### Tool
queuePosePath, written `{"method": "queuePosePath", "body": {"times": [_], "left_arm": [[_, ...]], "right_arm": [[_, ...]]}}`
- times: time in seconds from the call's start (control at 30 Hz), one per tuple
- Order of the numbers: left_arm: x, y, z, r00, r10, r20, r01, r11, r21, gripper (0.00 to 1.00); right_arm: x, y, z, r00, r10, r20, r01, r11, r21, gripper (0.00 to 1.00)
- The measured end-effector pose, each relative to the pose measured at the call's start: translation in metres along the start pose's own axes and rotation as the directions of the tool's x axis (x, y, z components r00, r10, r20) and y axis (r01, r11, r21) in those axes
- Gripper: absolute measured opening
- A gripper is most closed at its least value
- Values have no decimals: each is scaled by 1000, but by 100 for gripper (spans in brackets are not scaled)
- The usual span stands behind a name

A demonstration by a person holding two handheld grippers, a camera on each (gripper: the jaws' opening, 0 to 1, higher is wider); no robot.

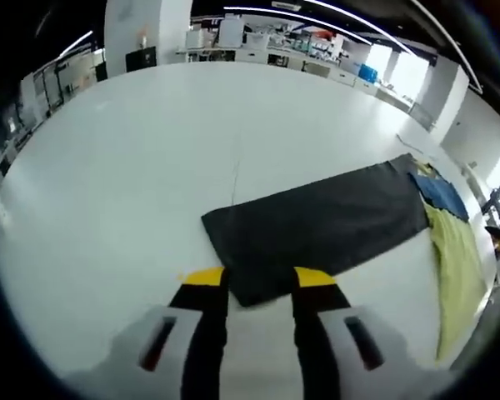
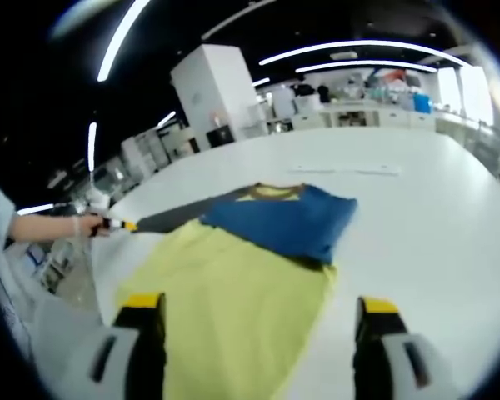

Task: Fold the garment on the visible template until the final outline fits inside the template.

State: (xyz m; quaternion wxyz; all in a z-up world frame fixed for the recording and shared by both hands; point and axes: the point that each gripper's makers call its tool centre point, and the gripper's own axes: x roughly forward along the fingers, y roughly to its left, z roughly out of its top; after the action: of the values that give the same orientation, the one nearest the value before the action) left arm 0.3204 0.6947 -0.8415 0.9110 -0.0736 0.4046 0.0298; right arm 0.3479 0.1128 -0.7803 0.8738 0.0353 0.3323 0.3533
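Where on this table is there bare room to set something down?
Wide bare white table lies beyond and beside the dark template. More bare surface lies past the blue garment. Crowded where the template, blue garment and yellow garment meet.

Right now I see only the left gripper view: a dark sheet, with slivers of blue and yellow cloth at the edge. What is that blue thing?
Observer: In the right gripper view, the blue garment is a folded top with a yellow neckline, at the far end of the yellow-green cloth.
Operator: Where is the other claw?
Observer: The right claw is open, its jaws wide apart over the near part of that yellow-green cloth.
Operator: Who holds the claw I look through?
Observer: A person's hand holds the left claw by the edge of the dark sheet.
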Motion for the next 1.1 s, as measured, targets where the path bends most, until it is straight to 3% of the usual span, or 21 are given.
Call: {"method": "queuePosePath", "body": {"times": [0.2, 0.37, 0.63, 0.83, 1.1], "left_arm": [[-1, 8, -1, 999, 47, -14, -46, 998, 42, 9], [0, 3, -1, 999, 30, -20, -30, 999, 30, 0], [-8, 2, 3, 999, 41, -7, -41, 999, 15, 0], [-19, -11, 22, 999, 6, 52, -5, 1000, -16, 0], [-29, -55, 69, 987, -104, 125, 103, 995, 8, 0]], "right_arm": [[-5, -1, -2, 1000, -9, 3, 9, 1000, 6, 95], [-9, -3, -2, 1000, -19, 4, 19, 1000, 5, 94], [-14, -9, -4, 1000, -29, 7, 29, 999, 12, 94], [-14, -10, -7, 1000, -20, 10, 20, 1000, 21, 94], [-14, -7, -6, 999, -6, 33, 5, 999, 33, 94]]}}
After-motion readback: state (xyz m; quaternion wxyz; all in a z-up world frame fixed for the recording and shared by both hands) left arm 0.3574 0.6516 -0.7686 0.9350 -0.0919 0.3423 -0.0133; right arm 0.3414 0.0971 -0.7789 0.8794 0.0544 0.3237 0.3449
